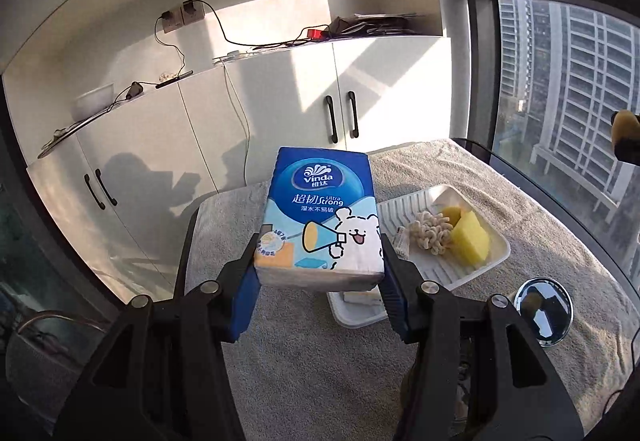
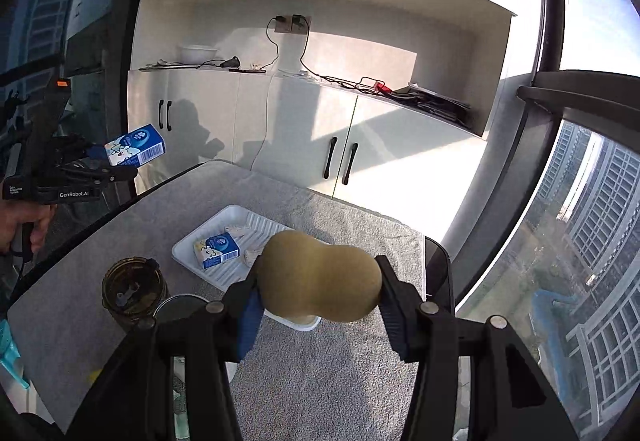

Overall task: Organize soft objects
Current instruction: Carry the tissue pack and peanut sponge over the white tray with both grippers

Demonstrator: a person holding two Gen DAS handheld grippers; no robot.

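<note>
My left gripper (image 1: pixel 320 269) is shut on a blue Vinda tissue pack (image 1: pixel 320 217) and holds it in the air above the near left end of the white tray (image 1: pixel 404 205); it also shows in the right wrist view (image 2: pixel 136 149). The tray holds a yellow sponge (image 1: pixel 470 239), a cream knotted cloth (image 1: pixel 434 231) and a second tissue pack (image 2: pixel 218 247). My right gripper (image 2: pixel 320 295) is shut on a tan peanut-shaped sponge (image 2: pixel 320 277), held above the tray's near right end.
The table is covered with a grey towel (image 2: pixel 320 381). A brown glass jar (image 2: pixel 132 291) and a shiny round lid (image 1: pixel 544 309) stand near the front. White cabinets (image 1: pixel 280 109) lie behind, a window (image 1: pixel 568 89) on the right.
</note>
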